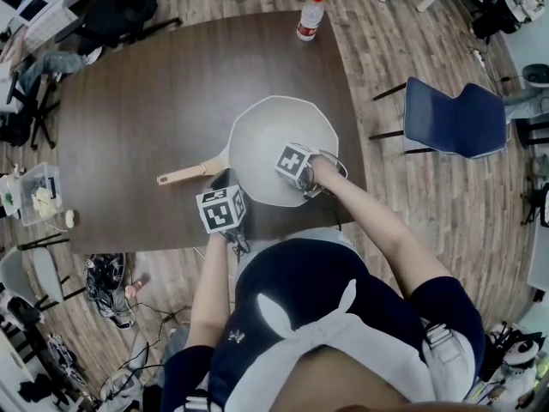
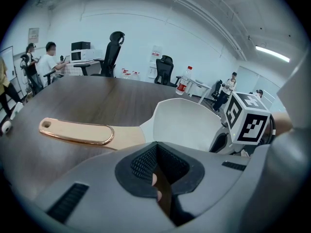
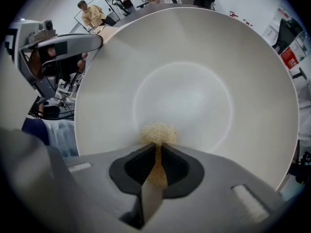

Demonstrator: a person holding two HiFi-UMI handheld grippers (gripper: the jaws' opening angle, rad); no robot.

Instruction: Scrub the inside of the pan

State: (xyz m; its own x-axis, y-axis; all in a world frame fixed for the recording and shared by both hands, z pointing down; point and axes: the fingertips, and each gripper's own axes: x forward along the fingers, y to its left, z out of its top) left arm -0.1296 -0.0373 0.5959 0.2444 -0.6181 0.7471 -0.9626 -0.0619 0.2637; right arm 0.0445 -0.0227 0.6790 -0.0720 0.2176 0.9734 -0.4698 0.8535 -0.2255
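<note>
A white pan [image 1: 270,136] with a pale wooden handle [image 1: 189,174] lies on the dark brown table [image 1: 154,101]. Over the pan's near side, my right gripper [image 3: 158,147] points down into it and is shut on a tan scrubbing pad [image 3: 158,132]. The pad touches the pan floor [image 3: 194,86] near its middle. My left gripper [image 2: 156,149] sits low at the pan's near-left rim, beside the handle's root [image 2: 121,137]. Its jaws are shut, and I see nothing held between them. In the head view the marker cubes of the left gripper [image 1: 221,209] and right gripper [image 1: 296,166] hide the fingertips.
A water bottle [image 1: 310,17] with a red cap stands at the table's far edge. A blue chair [image 1: 455,117] is off the table's right side. A clear bin [image 1: 39,191] sits by the left end. People and office chairs [image 2: 112,52] are beyond the table.
</note>
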